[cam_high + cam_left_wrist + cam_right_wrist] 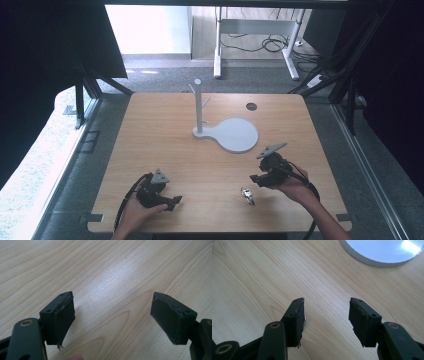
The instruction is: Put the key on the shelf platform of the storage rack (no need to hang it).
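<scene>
High view
- Bench (165, 135): a pale wooden top is carrying everything; a small dark round hole (251, 106) is sitting near its far edge.
- Stand (199, 107): a white post with short pegs is rising upright from a flat white base whose round disc (236, 135) is spreading toward the right, mid-bench.
- Small metal object (247, 195): a shiny piece is lying on the bench near the front edge, just left of the right claw and apart from it; too small to tell what it is.
- Left claw (176, 201): a hand is holding it low over the front-left of the bench, tips pointing right, well apart from the metal object.
- Right claw (255, 179): a hand is holding it at the front-right, tips pointing left, between the disc and the metal object.

Left gripper view
- Left claw (112, 315): the two black jaws are standing wide apart, with bare wood grain lying between them.
- Pads (63, 317): the rubber faces are looking frayed at the edges.

Right gripper view
- Right claw (327, 315): the jaws are standing apart, gripping nothing, with bare bench showing in the gap.
- Disc (384, 251): its white rim is curving across the top right, well ahead of the tips.
- Glint (305, 320): a small bright sliver is showing by the left jaw's edge; cannot tell what it is.
</scene>
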The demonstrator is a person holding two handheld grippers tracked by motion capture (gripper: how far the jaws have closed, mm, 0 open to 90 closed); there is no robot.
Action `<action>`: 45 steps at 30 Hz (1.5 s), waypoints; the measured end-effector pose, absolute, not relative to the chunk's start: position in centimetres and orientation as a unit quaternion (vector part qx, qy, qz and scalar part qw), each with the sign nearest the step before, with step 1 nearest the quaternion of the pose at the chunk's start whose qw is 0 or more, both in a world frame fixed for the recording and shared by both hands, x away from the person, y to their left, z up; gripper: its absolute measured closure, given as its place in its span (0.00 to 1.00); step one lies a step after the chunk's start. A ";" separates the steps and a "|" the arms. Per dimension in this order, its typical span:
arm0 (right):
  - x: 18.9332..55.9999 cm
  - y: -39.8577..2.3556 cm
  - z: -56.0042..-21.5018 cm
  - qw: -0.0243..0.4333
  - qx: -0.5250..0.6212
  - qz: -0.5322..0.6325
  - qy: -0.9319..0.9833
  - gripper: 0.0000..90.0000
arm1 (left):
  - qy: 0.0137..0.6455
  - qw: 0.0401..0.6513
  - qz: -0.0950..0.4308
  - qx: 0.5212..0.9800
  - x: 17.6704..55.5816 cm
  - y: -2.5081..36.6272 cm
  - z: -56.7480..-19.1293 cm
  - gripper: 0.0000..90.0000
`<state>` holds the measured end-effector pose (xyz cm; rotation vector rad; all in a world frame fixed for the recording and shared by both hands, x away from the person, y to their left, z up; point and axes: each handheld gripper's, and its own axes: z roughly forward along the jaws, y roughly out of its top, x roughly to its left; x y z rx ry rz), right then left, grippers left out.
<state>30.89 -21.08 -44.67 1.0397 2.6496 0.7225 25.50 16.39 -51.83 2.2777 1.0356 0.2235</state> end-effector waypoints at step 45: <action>32.5 -16.5 -49.2 0.011 0.334 0.147 0.931 0.85 | 0.385 0.312 0.086 0.864 25.3 16.0 -51.8 0.22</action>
